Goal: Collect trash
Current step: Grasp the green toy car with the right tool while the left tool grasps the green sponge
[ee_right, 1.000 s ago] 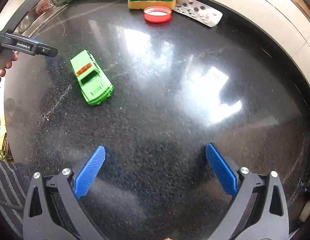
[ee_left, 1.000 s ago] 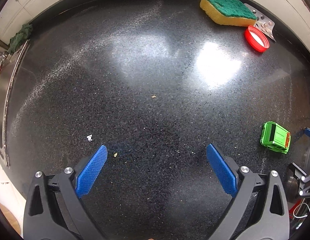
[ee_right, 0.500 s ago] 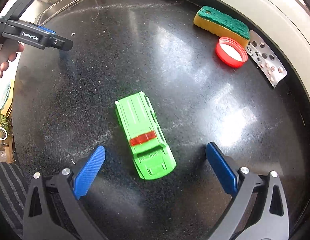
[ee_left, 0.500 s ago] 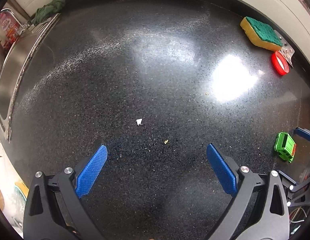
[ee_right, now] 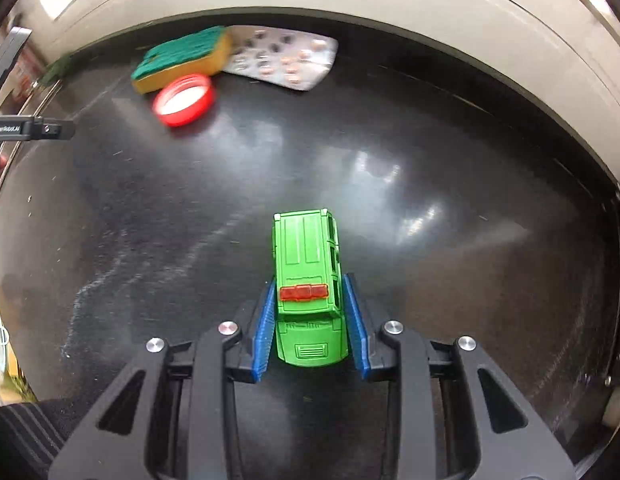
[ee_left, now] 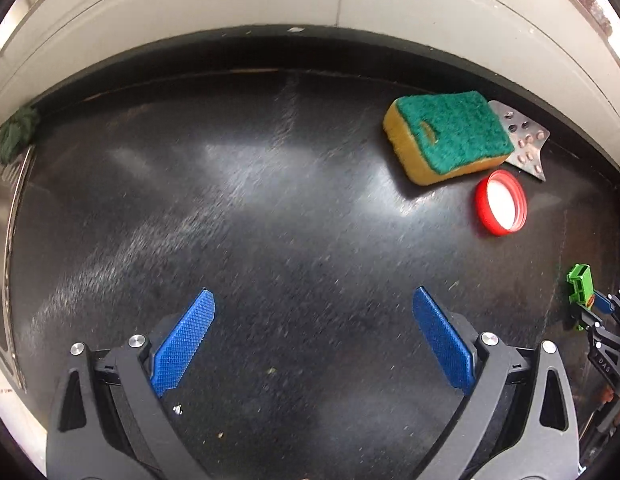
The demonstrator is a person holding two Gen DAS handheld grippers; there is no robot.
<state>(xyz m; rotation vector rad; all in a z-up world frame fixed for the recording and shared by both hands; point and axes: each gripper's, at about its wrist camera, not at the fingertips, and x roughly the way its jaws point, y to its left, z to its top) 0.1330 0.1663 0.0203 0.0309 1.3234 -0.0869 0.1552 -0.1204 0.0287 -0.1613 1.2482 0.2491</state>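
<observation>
My right gripper (ee_right: 308,288) is shut on a green toy car (ee_right: 308,276), its blue pads pressing the car's two sides over the black counter. The car also shows at the right edge of the left wrist view (ee_left: 579,284). My left gripper (ee_left: 311,312) is open and empty above the counter. A red bottle cap (ee_left: 501,202) (ee_right: 184,100), a silver blister pack of pills (ee_left: 523,140) (ee_right: 284,62) and a green-and-yellow sponge (ee_left: 445,136) (ee_right: 182,60) lie together near the back wall.
A black speckled counter (ee_left: 270,220) runs to a white tiled wall (ee_left: 310,0). A steel sink edge (ee_left: 6,240) and a dark green cloth (ee_left: 16,134) are at the left. Small crumbs (ee_left: 272,371) lie near my left gripper.
My right gripper closed around the green car, which lay between its open pads before. My left gripper moved forward toward the back wall; the sponge and cap look nearer.
</observation>
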